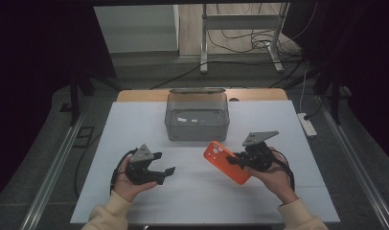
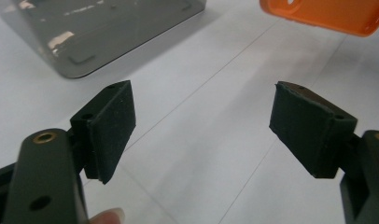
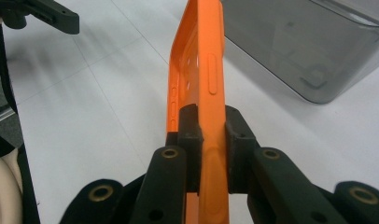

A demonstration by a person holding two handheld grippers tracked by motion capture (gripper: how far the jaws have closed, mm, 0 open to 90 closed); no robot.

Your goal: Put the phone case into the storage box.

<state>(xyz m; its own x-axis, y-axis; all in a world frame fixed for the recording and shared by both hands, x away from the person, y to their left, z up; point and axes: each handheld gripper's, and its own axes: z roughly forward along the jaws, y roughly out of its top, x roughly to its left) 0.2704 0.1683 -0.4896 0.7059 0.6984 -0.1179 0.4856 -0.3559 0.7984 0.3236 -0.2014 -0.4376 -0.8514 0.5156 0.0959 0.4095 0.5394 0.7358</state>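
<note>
An orange phone case (image 1: 223, 160) hangs just above the white table, tilted, right of centre. My right gripper (image 1: 238, 159) is shut on its long edge; in the right gripper view the two pads (image 3: 191, 137) pinch the orange case (image 3: 204, 84) between them. My left gripper (image 1: 166, 165) is held low over the table at the left, pointing right toward the case. Its jaws stand wide apart with nothing between them, and its pads (image 2: 110, 128) frame bare table, with the case's edge (image 2: 327, 16) farther off at top right.
A smoky clear plastic box (image 1: 197, 117) stands at the back middle of the white table sheet (image 1: 135, 124); its corner shows as a grey box (image 2: 99, 32) and grey box (image 3: 309, 46) in the gripper views. A power strip (image 1: 307, 124) lies on the floor right of the table.
</note>
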